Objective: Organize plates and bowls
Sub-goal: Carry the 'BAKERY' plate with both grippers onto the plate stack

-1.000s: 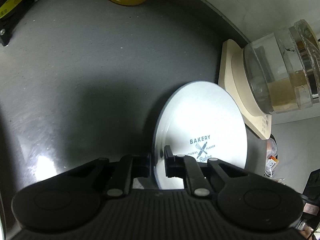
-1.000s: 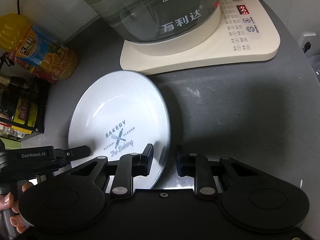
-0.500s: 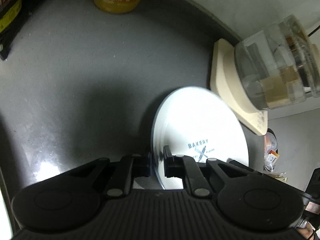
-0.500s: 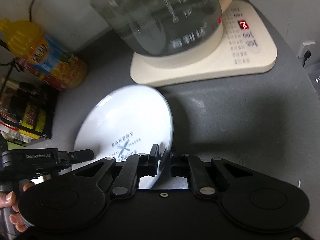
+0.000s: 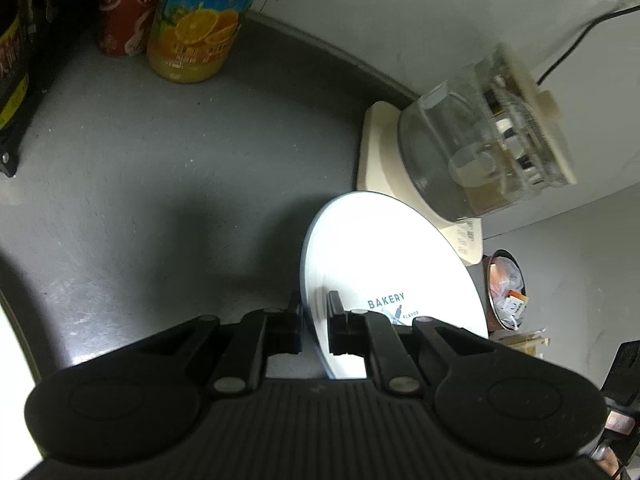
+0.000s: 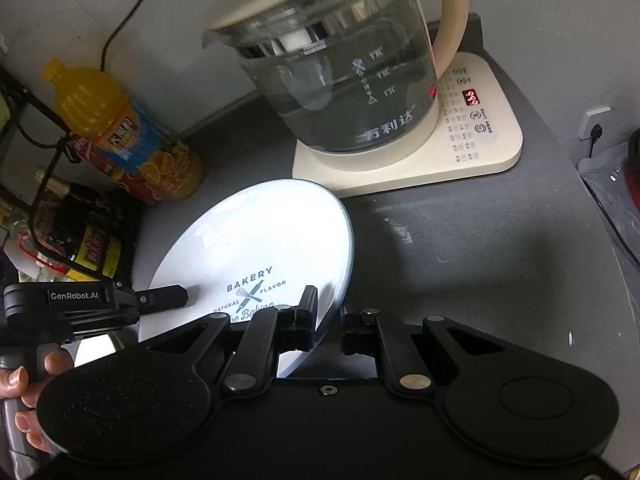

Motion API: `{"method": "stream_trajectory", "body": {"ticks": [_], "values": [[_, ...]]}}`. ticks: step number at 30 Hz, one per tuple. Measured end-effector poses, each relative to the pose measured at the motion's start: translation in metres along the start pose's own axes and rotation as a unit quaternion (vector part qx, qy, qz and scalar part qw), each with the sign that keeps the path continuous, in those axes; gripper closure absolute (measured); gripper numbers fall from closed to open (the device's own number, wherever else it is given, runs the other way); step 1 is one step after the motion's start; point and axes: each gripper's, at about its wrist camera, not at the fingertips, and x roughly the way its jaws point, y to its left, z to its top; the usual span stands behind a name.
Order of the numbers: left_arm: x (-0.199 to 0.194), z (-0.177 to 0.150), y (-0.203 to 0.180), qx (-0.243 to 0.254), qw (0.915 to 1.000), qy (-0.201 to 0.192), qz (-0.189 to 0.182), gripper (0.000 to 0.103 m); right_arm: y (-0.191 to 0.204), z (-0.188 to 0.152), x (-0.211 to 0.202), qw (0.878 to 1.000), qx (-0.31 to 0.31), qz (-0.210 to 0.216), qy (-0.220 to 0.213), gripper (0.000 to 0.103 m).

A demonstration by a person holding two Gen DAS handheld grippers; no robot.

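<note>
Plate, lower centre, clamped on opposite rims by left tool and right tool; lift level, clearing kettle above tabletop.

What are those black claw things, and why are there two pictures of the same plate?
The claws are grippers: pinching tools a person holds, one per hand. Each carries a camera looking along its two fingers, so there is one picture per hand.

In the left camera's picture, the left gripper pinches the rim of the white plate. In the right camera's picture, the right gripper has that plate's other edge between its fingers, with a gap on one side, so I cannot tell whether it grips. The left gripper shows there too.

On the grey counter stand a glass kettle on its cream base and a juice bottle.
</note>
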Motion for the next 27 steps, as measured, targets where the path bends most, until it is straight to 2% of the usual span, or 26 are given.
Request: {"method": "stream_trajectory", "body": {"ticks": [6,13,27], "values": [[-0.023,0.0,-0.001,0.02,0.9997,-0.01,-0.011,0.094,0.018,-0.009,-0.02,1.0,0.0,-0.002,-0.023,0.092],[-0.053,-0.006,0.017,0.031,0.9993,-0.02,-0.011,0.094,0.049,-0.027,-0.023,0.999,-0.002,0.006,-0.034,0.092],[-0.119,-0.028,0.102,-0.002,0.9992,-0.038,0.014,0.094,0.134,-0.067,0.001,0.999,-0.042,0.028,-0.01,0.092]]}}
